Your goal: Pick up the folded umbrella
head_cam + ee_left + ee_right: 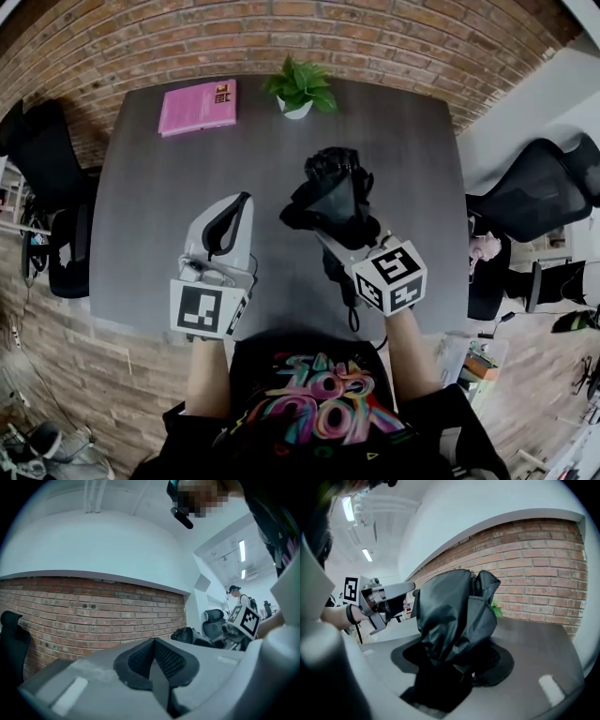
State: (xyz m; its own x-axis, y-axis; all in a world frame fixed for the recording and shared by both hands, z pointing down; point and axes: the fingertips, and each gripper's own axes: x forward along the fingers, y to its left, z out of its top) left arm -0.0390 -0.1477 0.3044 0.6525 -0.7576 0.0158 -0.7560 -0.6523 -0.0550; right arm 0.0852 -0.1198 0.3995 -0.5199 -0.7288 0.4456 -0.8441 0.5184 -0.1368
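Note:
My right gripper [343,225] is shut on the folded black umbrella [333,192], which hangs in the air above the grey table [141,216]. In the right gripper view the umbrella's bunched fabric [450,616] stands up between the two dark pads and hides most of the gap. Beside it on the left, my left gripper [229,221] is shut with nothing in it, and its pads meet in the left gripper view [152,660]. From there the umbrella [185,634] shows off to the right, apart from the left jaws.
A pink book [198,106] lies at the table's far left, and a small potted plant [300,87] stands at the far edge. A brick wall runs behind the table. Black office chairs stand on the left [47,169] and the right [544,187].

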